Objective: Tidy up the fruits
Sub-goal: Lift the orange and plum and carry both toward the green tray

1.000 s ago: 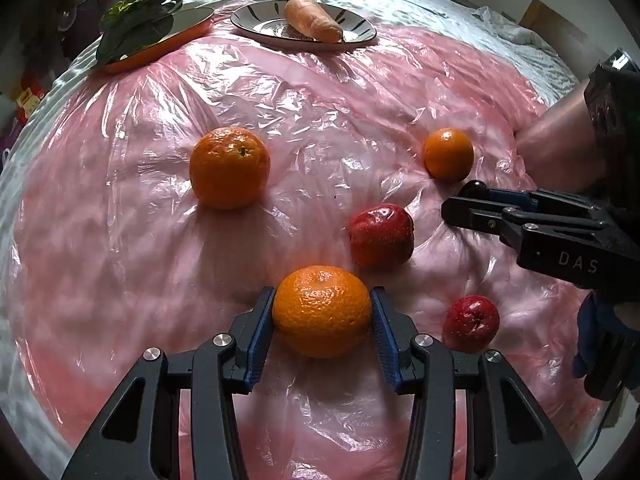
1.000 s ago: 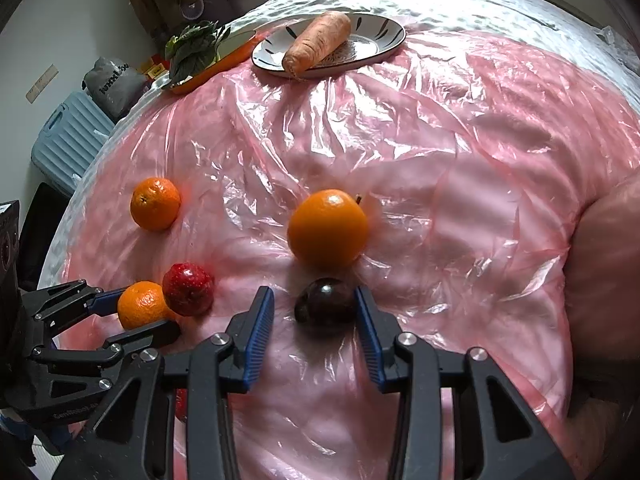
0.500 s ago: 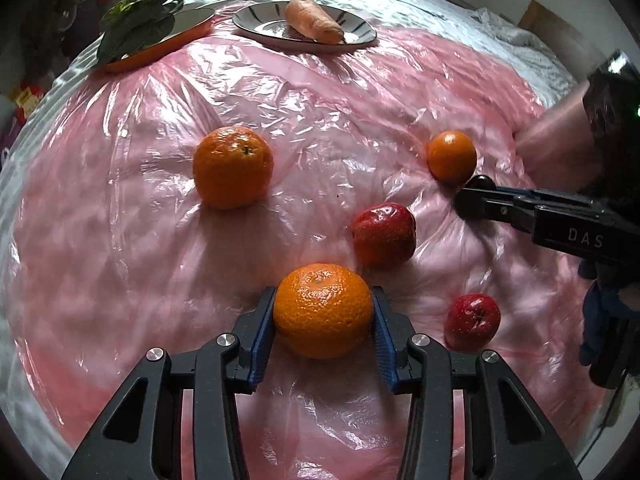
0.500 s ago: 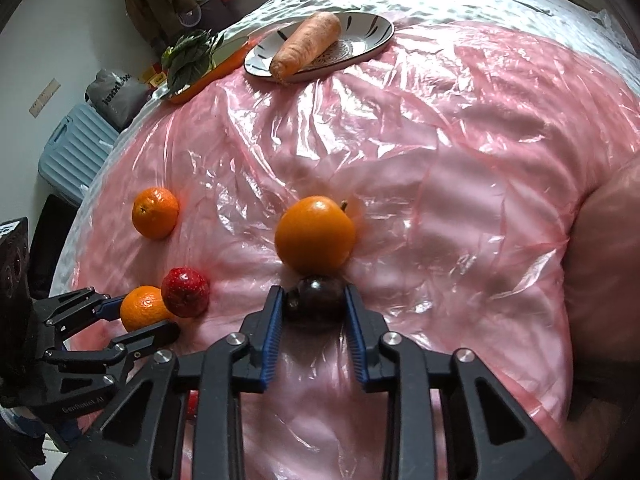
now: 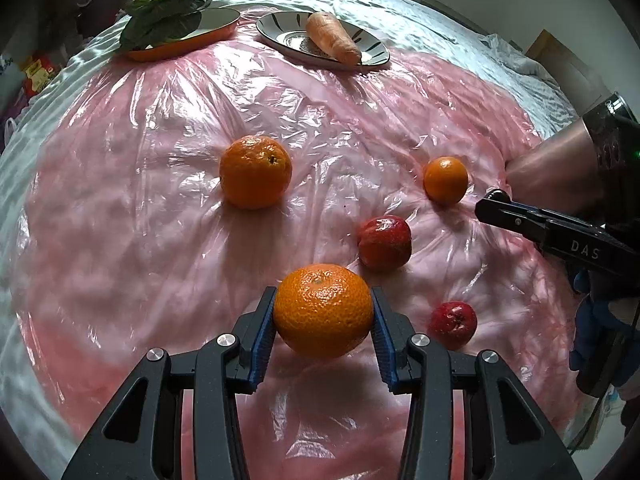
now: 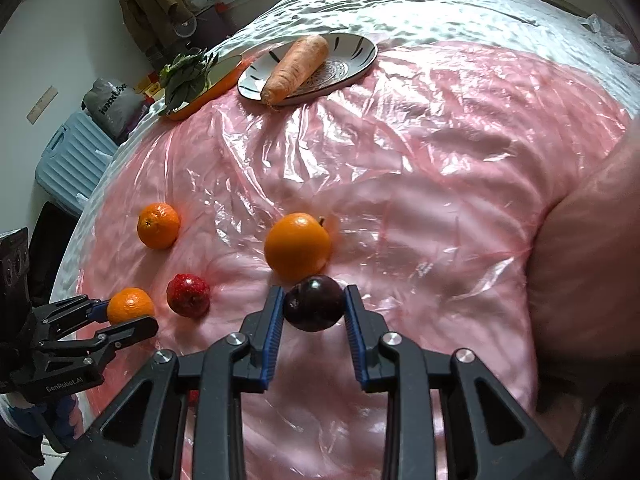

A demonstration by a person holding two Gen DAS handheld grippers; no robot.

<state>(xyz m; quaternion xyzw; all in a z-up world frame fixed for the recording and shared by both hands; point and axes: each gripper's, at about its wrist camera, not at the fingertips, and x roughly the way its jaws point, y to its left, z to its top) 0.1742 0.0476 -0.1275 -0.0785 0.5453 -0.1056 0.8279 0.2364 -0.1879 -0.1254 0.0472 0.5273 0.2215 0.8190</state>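
The left gripper (image 5: 323, 316) has its blue-padded fingers (image 5: 262, 338) clamped on a dimpled orange mandarin (image 5: 323, 310), held over the pink plastic sheet (image 5: 160, 200). The right gripper (image 6: 313, 307) is clamped on a smooth, dark round plum (image 6: 314, 303); only the right wrist view shows that fruit clearly, since the left view catches just the gripper's side.

The left wrist view alone shows a small red fruit (image 5: 453, 319) near the sheet's close edge. Both views show a larger red fruit (image 5: 384, 242), a big orange (image 5: 255, 171) and a smaller orange (image 5: 445, 180), well apart on the crinkled, glossy sheet, with wide bare stretches between them. At the far edge a carrot (image 5: 333, 37) lies on a patterned plate (image 5: 280, 34), beside an orange-rimmed dish (image 5: 216, 26) of dark leaves (image 5: 164, 20). A blue ribbed suitcase (image 6: 68, 160) appears beyond the edge in the right wrist view only.
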